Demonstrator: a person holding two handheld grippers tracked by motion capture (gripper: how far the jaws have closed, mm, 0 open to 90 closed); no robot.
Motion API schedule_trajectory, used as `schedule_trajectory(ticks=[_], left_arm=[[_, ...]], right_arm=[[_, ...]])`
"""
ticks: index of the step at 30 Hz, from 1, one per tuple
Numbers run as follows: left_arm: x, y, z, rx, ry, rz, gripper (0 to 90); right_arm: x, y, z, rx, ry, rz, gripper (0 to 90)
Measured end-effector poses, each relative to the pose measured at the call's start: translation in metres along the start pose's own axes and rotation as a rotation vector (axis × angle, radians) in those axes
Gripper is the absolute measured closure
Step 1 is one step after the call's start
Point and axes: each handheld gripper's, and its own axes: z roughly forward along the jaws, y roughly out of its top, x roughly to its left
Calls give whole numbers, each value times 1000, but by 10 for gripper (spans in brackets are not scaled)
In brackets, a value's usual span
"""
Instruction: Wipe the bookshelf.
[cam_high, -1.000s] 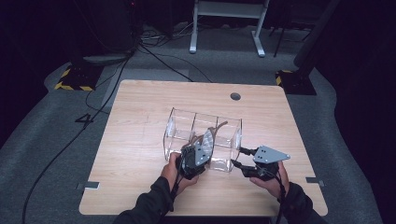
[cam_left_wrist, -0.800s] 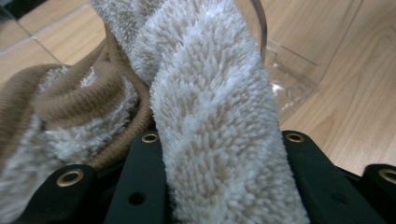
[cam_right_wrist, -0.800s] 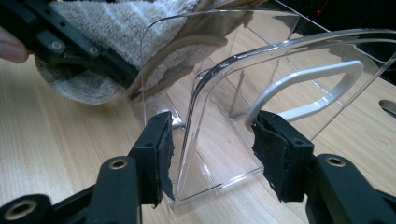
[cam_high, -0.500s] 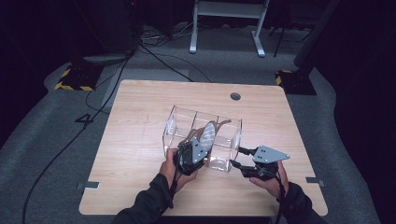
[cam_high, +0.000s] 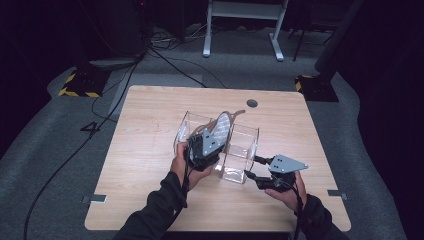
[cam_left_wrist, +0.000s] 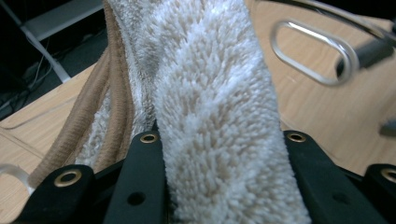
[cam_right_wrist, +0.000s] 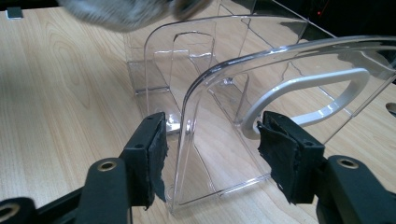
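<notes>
A fluffy beige-and-white slipper (cam_high: 221, 127) with brown trim hangs over the middle of a clear plastic organizer (cam_high: 250, 131) that stands on the wooden table. My left gripper (cam_high: 210, 146) is shut on the slipper (cam_left_wrist: 210, 116), and its pile bulges between the two jaws of that gripper (cam_left_wrist: 222, 137). My right gripper (cam_high: 252, 168) is open at the organizer's near right end. In the right gripper view its jaws (cam_right_wrist: 217, 149) straddle the curved end wall (cam_right_wrist: 210, 116) with a gap on each side. The slipper (cam_right_wrist: 121, 11) blurs past the top of that view.
The organizer has several open compartments and an oval handle cutout (cam_right_wrist: 303, 98). Bare table (cam_high: 150, 130) lies to the left and behind it, with a round cable hole (cam_high: 252, 103) at the back. Cables and a white stand (cam_high: 240, 20) are on the floor beyond.
My left gripper has raised the slipper up and farther over the organizer. The right gripper has stayed at the organizer's end wall.
</notes>
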Motion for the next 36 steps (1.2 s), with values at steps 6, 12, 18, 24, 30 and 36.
schedule_trajectory(ticks=[6, 12, 18, 24, 30, 36], left_arm=[[2, 12, 22, 89, 40, 20, 671], [0, 8, 36, 154, 32, 4, 671], [-4, 0, 38, 159, 27, 8, 671], [-10, -11, 36, 157, 26, 25, 671], [-17, -24, 30, 138, 30, 44, 670], [-24, -34, 23, 133, 27, 76, 672]], right_arm=[[2, 0, 1, 12, 2, -14, 420], [1, -1, 0, 19, 6, -10, 414], [1, -2, 1, 23, 6, -9, 406], [1, -2, 1, 28, 6, -12, 402], [1, -2, 1, 29, 5, -7, 401], [2, -2, 2, 29, 11, -12, 399]])
